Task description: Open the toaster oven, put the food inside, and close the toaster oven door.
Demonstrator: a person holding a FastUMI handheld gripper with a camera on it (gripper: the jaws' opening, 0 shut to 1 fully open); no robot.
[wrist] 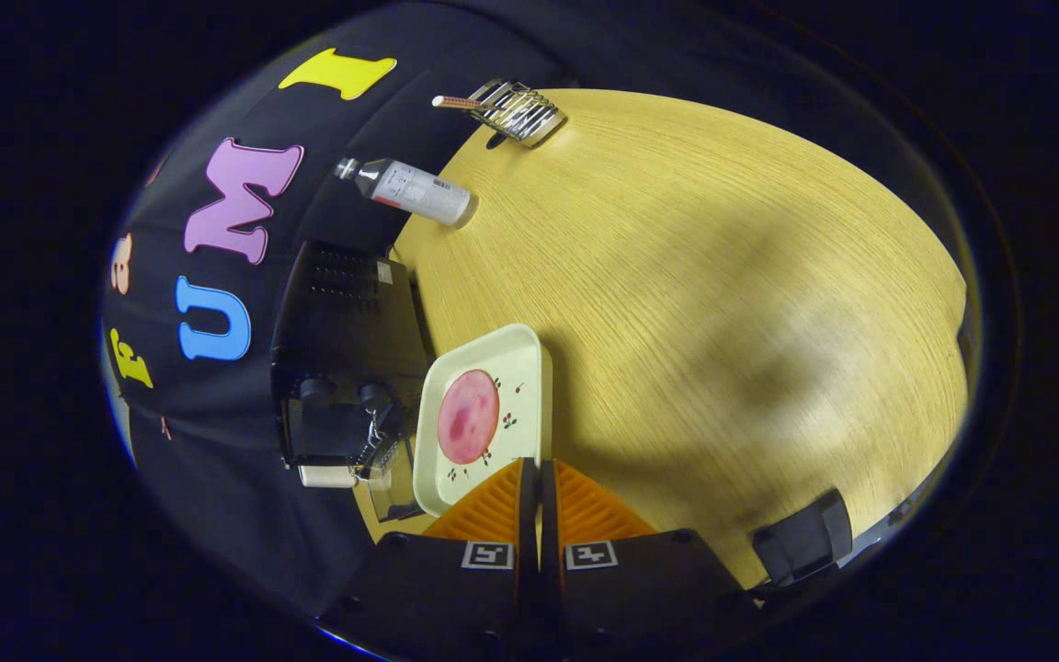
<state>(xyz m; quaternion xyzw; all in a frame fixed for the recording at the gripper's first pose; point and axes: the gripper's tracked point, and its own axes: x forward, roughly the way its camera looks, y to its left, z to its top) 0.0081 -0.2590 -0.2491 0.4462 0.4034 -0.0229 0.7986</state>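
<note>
1. Gripper (530,478): fingers brought together with barely a slit between them, tips at the near edge of the tray (456,478). Cannot tell whether the rim is pinched between them or merely lies just ahead.
2. Ribbed pads on the inner finger faces; square printed markers on the finger bodies behind.
3. Tray: cream, rounded-rectangular, shallow raised rim, small cherry print on its floor. Long axis running away from the fingers, roughly in line with them.
4. Food (468,416): a flat, round, pink slice with darker mottling, lying in the middle of the tray, just beyond the fingertips.
5. Toaster oven (346,368): black, boxy, vent slots in its casing, two round knobs on the front. Set right beside the tray, at the table edge against the booth wall. Glass door (382,478) hanging open, pale bar handle (327,476) at its outer edge, door close to the tray's near corner.
6. Table (695,303): pale wood-grain top, light yellow, fine streaked texture.
7. Beyond the oven: a clear bottle (410,190) with a white label, standing at the table edge. Farther still: a shiny wire rack (516,110).
</note>
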